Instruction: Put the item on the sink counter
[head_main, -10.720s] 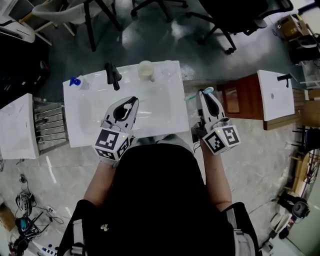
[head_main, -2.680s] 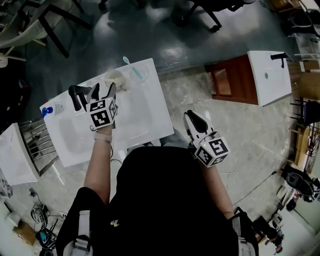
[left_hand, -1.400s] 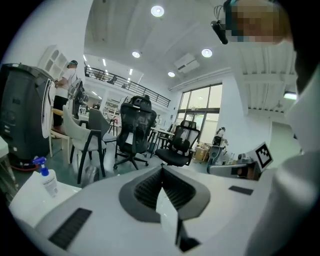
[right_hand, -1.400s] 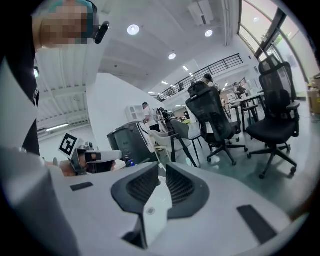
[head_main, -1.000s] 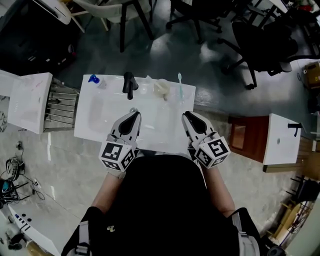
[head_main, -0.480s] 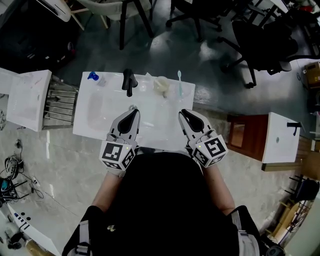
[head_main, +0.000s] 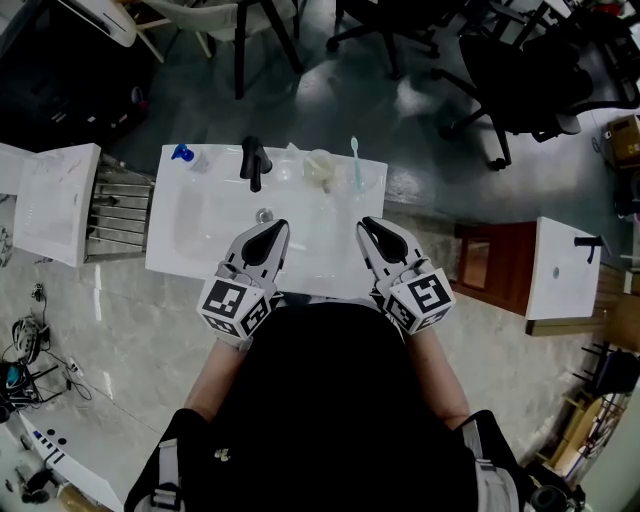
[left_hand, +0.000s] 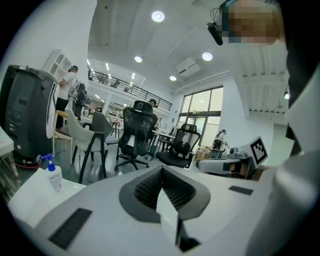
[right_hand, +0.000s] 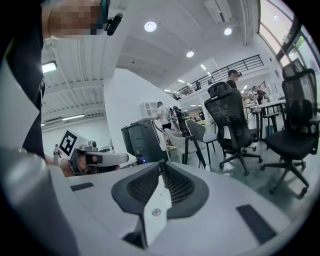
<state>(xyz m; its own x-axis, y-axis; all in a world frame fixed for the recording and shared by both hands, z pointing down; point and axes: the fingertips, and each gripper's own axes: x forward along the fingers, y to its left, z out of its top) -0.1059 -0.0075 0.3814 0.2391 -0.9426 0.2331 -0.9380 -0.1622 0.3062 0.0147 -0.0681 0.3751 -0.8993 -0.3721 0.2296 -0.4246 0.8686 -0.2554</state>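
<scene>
In the head view the white worktop with its sunk basin sits in the centre of the frame, a little above the middle; the person stands at its near edge with a gripper in each hand.

The left gripper hangs over the near middle of the worktop; its jaws are closed on each other with nothing between them, and its own view shows the two ribbed pads meeting in one seam. The right gripper hangs just to the right, over the near right part of the worktop; its jaws are likewise closed and empty. Both tips point away from the person and stand apart from each other.

The toothbrush, pale teal, lies flat on the far right part of the worktop, lengthwise toward the top of the frame; it is well apart from both grippers. A cream cup stands just to its left; whether the two touch cannot be told.

A black tap stands at the far edge, left of the cup; the drain lies below it in the frame, near the left gripper's tip; a blue-topped spray bottle stands at the worktop's upper left corner.

A second white basin unit shows at the right edge of the frame and another at the left edge; a black office chair fills the upper right.
</scene>
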